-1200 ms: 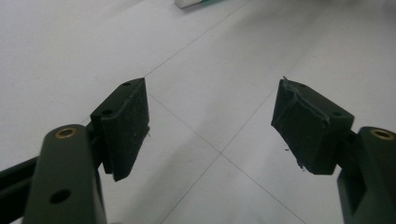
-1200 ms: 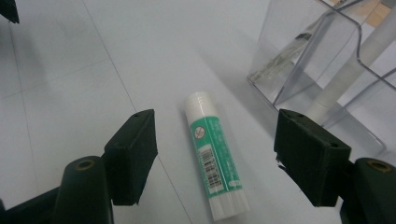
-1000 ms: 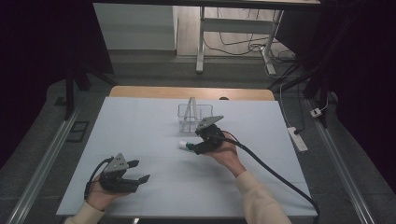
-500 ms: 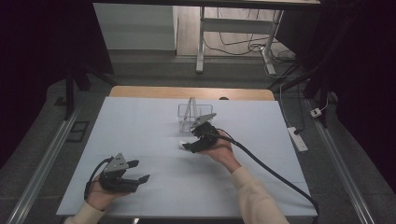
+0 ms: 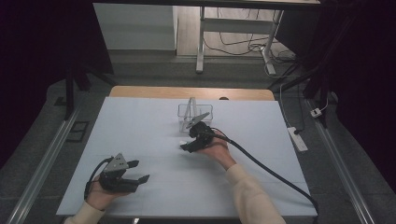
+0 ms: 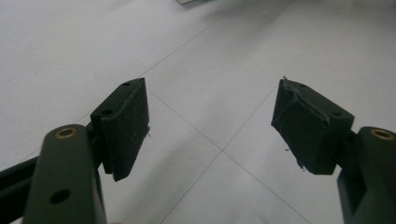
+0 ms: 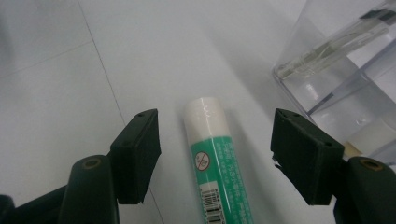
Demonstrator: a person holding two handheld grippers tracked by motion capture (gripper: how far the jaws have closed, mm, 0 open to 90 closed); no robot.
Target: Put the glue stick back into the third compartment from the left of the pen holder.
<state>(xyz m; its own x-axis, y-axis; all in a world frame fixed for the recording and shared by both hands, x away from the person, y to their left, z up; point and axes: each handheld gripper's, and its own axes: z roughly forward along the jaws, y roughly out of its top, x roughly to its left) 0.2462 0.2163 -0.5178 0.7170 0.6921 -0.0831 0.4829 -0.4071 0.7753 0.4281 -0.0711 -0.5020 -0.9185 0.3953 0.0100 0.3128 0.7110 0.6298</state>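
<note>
A green glue stick with a white cap [image 7: 215,158] lies flat on the white table, its cap pointing away from the camera. My right gripper [image 7: 219,156] is open and low over it, one pad [image 7: 137,154] on each side, neither touching the stick. From the high view, the right gripper [image 5: 186,145] sits just in front of the clear box [image 5: 195,115], and a bit of the glue stick's white cap [image 5: 182,142] shows at its tip. My left gripper [image 5: 138,171] rests open near the table's front left, nothing between its pads [image 6: 126,126].
The clear plastic box [image 7: 336,74] stands close to the right of the glue stick and holds a clear pen-like item and a small white piece. A black cable [image 5: 271,170] trails from the right gripper across the table's right side. A power strip [image 5: 297,138] lies off the right edge.
My right gripper has shifted slightly left and toward the person, settling lower over the glue stick. The left gripper has not moved.
</note>
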